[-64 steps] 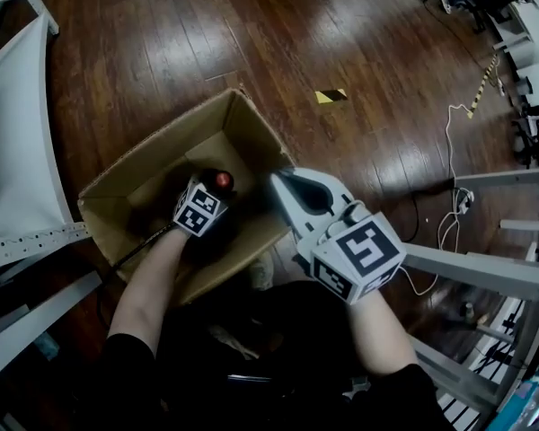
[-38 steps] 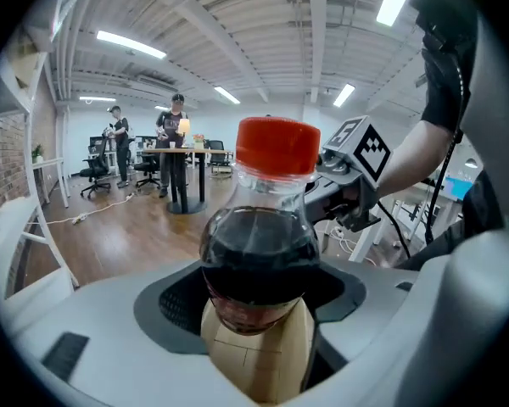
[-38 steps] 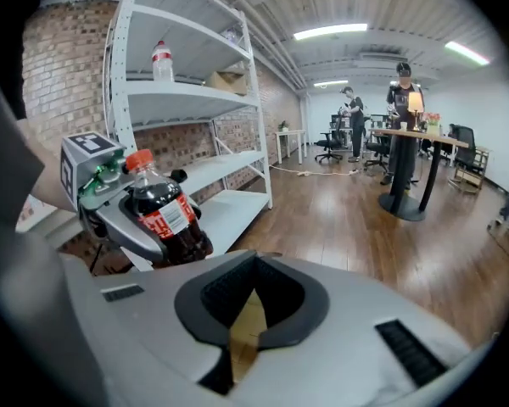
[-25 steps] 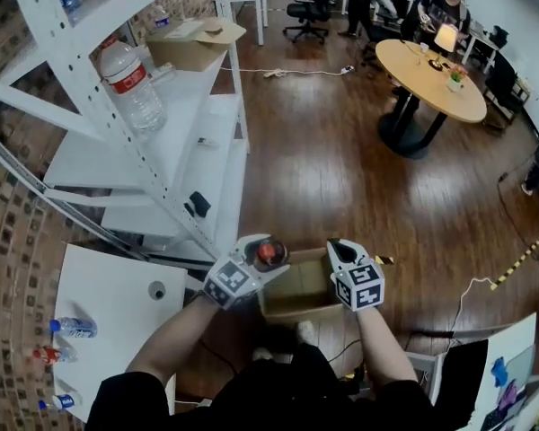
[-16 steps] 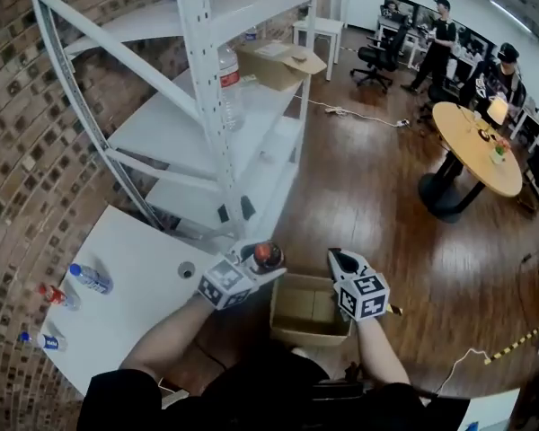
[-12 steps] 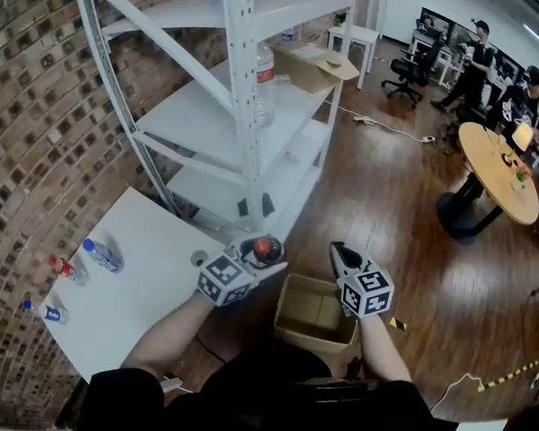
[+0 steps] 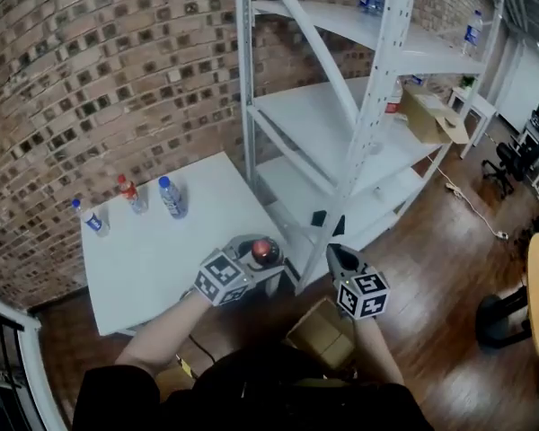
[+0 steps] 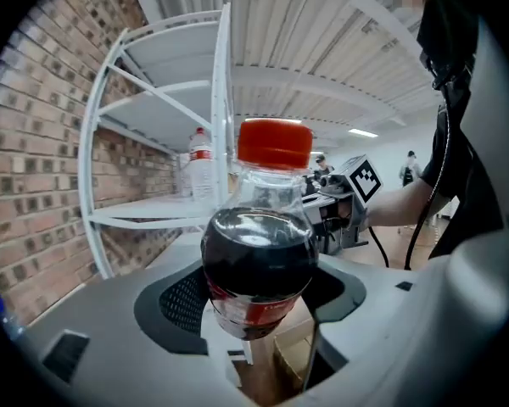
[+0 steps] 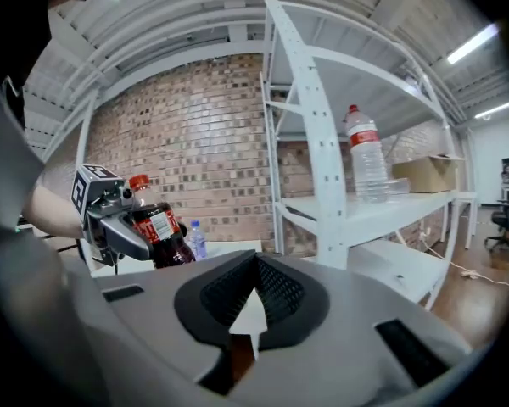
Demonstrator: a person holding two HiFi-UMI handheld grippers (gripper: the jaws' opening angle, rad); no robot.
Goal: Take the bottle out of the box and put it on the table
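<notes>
You are holding the left gripper (image 7: 266, 260) out in front of you, its jaws clamped on the bottle (image 8: 259, 257). The pads are pressing both sides of the body, just below the shoulder. The bottle is standing upright in the grip, with dark drink inside, a red cap and a red label. It is hanging in the air, out of the box (image 7: 322, 335) and not on the table (image 7: 153, 259). From the head view it is showing against the table's corner nearest the shelf rack (image 7: 370, 124).

The right gripper (image 7: 334, 259) is riding beside the left one, apart from it. Its jaws are sitting together with only a thin wedge of light between the pads, and nothing is in them.

The box is lying open on the wood floor, below the right gripper.

Three small bottles (image 7: 130, 194) are standing in a row along the table's far edge by the brick wall (image 7: 117, 70). On the rack a large water bottle (image 9: 366, 155) is standing beside a cardboard carton (image 9: 424, 175).
</notes>
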